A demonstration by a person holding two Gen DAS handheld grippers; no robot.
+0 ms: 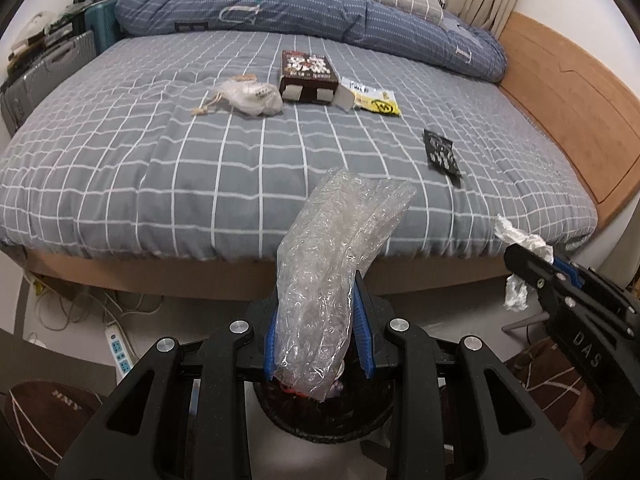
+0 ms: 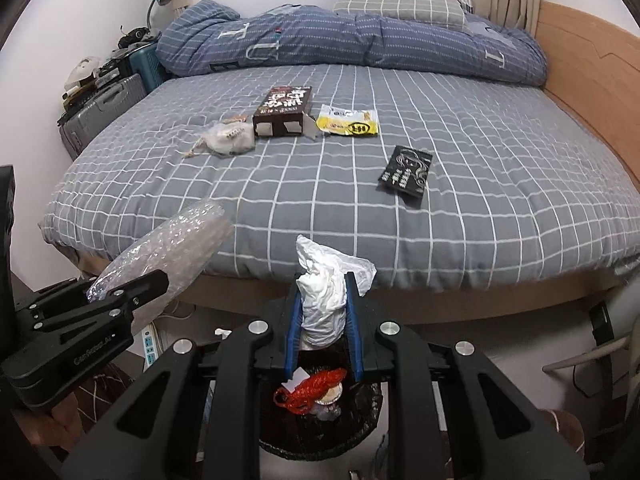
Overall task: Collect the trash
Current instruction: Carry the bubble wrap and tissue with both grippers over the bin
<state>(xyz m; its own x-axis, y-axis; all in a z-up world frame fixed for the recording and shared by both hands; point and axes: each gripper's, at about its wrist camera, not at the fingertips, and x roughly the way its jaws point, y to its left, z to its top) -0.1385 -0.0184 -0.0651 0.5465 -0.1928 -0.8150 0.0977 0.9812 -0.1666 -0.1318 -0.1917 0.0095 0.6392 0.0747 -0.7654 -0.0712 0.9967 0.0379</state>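
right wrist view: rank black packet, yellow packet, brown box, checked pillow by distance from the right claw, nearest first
From the right claw, which grips crumpled white paper:
1. black packet, right of centre on the bed.
2. yellow packet, mid-bed. The brown box beside it, to its left, is too close to call.
3. checked pillow, at the far end.

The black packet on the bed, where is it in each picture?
Left wrist view: the black packet lies right of middle, toward the wooden bed frame.
Right wrist view: the black packet lies just right of centre, in the middle of the picture.
Shared landmark: the brown box, farther back and to the left of it.
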